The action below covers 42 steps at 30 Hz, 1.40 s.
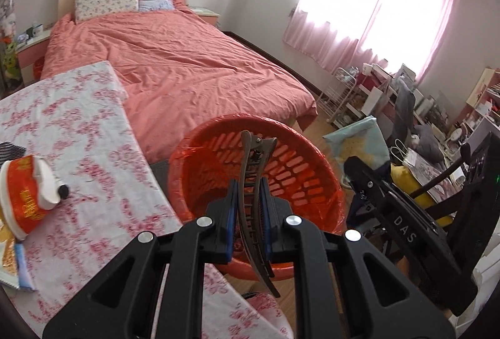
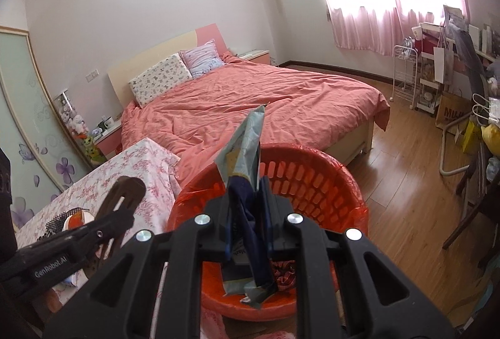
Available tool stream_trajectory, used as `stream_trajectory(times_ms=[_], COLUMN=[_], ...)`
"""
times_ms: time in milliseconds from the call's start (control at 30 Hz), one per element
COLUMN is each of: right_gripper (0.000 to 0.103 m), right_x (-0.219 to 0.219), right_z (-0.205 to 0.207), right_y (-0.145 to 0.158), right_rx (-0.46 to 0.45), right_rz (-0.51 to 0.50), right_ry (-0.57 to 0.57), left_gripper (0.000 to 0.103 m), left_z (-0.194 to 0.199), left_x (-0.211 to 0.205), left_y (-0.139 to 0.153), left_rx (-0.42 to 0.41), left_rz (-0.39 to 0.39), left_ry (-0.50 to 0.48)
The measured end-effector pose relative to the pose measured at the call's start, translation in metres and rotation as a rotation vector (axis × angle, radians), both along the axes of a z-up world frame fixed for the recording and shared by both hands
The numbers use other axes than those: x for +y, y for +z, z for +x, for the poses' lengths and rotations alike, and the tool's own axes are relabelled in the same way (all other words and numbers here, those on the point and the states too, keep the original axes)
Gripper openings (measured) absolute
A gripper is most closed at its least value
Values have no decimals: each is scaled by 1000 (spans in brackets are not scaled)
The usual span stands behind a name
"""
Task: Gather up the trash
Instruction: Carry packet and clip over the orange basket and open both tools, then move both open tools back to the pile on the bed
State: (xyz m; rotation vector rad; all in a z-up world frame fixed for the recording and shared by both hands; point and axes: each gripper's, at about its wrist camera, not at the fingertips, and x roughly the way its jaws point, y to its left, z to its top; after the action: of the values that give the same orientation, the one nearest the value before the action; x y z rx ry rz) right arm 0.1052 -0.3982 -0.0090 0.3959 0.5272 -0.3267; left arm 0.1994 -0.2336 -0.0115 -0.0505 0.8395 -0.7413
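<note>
Over basket rim [image 1: 187, 157]: left tool [image 1: 247, 215] pinching hair clip [image 1: 253, 182].

Two matte black handheld grippers
Left gripper [image 1: 247, 207] and right gripper [image 2: 247, 207]: angular linkage arms, silver round screws, blue-lined fingers [image 1: 229, 214], white "DAS" and "GenRobot.AI" lettering.

The left tool [image 1: 248, 207] fills the lower middle of its own view, its two blue-padded fingers [image 1: 230, 214] drawn close together and clamped on a brown hair clip [image 1: 253, 201] that stands nearly upright between them. The right tool [image 2: 247, 214] sits likewise at the bottom centre of its view (fingers pressed in, pinching a crumpled blue-grey wrapper [image 2: 243, 151] that sticks up past the tips). Each tool shows in the other's camera: the right at the right edge of the left view, the left at the lower left of the right view.
</note>
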Motion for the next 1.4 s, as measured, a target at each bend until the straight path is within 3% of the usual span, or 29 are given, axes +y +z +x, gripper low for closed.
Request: stream_trajectory(times_ms=[167, 233, 300, 367, 467, 600, 967, 1400], right_gripper=[22, 28, 31, 42, 53, 59, 64, 64], right_x=[-19, -25, -32, -34, -28, -12, 38, 147], right_z=[10, 18, 25, 29, 29, 26, 21, 45], right_y=[-5, -7, -12, -16, -20, -25, -28, -38], right_rx=[-5, -1, 12, 23, 38, 59, 109, 175], right_rz=[43, 53, 63, 69, 41, 10, -8, -54], right_ry=[-10, -22, -34, -41, -39, -39, 34, 234], left_gripper=[14, 19, 39, 46, 49, 54, 61, 62], left_z=[5, 10, 14, 14, 14, 9, -12, -23], left_x=[-20, -23, -21, -15, -4, 14, 117, 253], left_y=[-9, -16, -20, -23, -24, -21, -13, -17], left_rx=[21, 39, 53, 61, 60, 23, -59, -83], left_rz=[22, 35, 49, 52, 63, 92, 150, 190], left_ry=[-18, -5, 18, 40, 62, 102, 301, 623])
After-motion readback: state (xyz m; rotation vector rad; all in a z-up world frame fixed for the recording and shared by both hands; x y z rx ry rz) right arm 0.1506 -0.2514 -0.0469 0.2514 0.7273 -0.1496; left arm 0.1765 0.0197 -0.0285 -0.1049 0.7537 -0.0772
